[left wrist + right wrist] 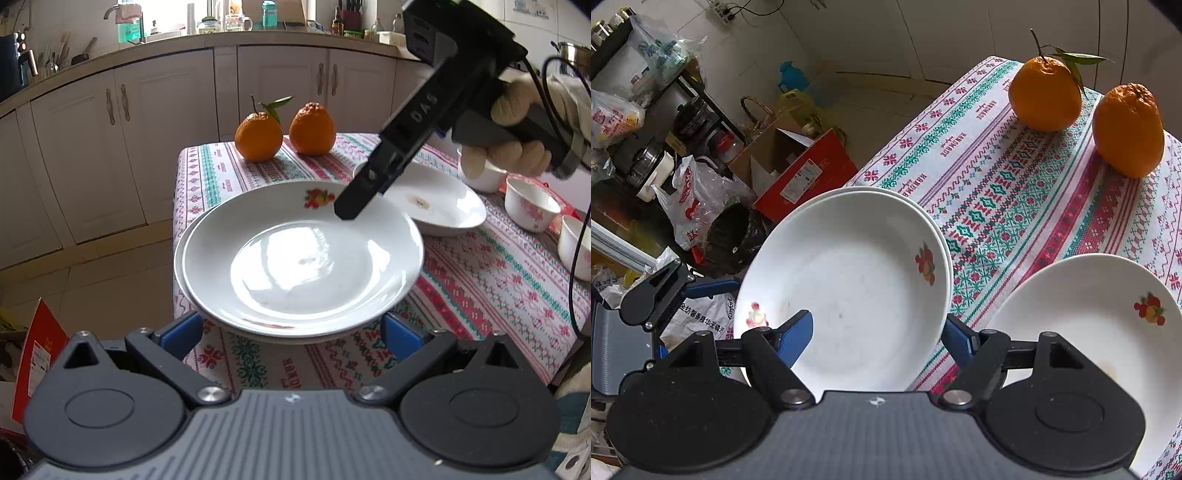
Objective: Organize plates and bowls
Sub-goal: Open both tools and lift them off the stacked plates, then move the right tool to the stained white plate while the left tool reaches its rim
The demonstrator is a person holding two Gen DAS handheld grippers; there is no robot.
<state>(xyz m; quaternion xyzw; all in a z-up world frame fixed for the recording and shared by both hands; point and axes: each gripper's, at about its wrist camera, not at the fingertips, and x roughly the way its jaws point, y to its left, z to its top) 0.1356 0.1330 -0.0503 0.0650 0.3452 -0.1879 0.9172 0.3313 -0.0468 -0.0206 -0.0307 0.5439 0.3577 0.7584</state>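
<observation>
A stack of two white plates (299, 258) is seen at the near corner of a table covered by a patterned cloth (480, 280), its rim hanging over the table edge. The top plate bears a fruit print near its rim.

The left gripper (291, 328) is held low at the near edge of the stack, its blue fingers (181, 332) spread wide on either side of the rim; no pressing on the plates can be made out.

The right gripper (877, 341) is tilted steeply down over the stack. One blue finger (798, 339) lies inside the top plate and the other outside the rim, so the plate's edge is straddled; whether it is actually pinched cannot be told.

A third white plate (1089, 332) lies just beside the stack. Two oranges (284, 133) stand at the far edge, and small flowered bowls (532, 206) are set to the right.
</observation>
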